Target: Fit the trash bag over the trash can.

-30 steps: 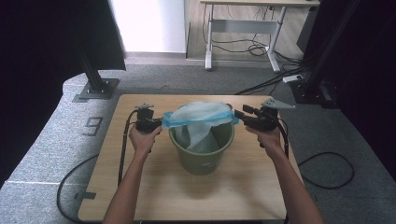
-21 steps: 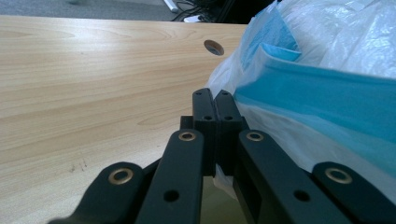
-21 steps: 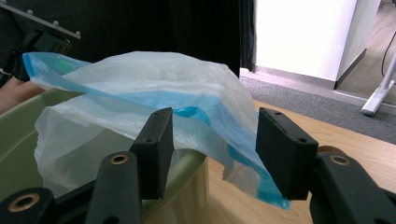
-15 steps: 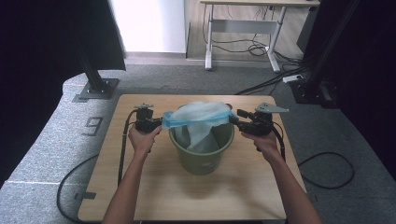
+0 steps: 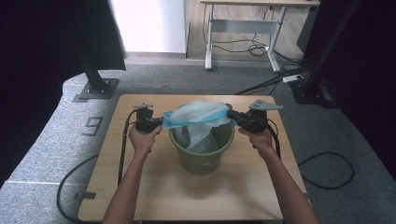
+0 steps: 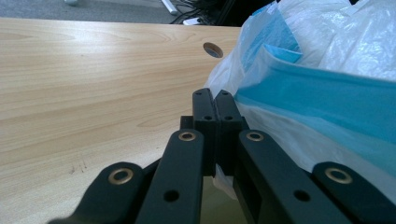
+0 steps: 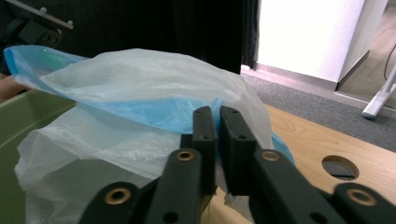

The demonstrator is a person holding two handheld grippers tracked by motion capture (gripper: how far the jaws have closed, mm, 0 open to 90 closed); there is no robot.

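txt: "9" | on: grey floor mat [image 5: 70,140], left of table [image 5: 154,186] | no other txt

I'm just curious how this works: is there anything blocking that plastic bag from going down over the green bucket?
Nothing visible does. Both grippers, left and right, pinch the bag by its blue rim, stretched right above the bucket, part already hanging inside.

The green bucket [image 5: 201,156] and the plastic bag [image 5: 200,116] stretched over its mouth fill the span between the left gripper [image 5: 159,122] and the right gripper [image 5: 232,115], blocking any straight pass from one set of fingers to the other. Outward of each gripper's fingers, and behind them toward the person, the table [image 5: 187,196] lies bare wood.
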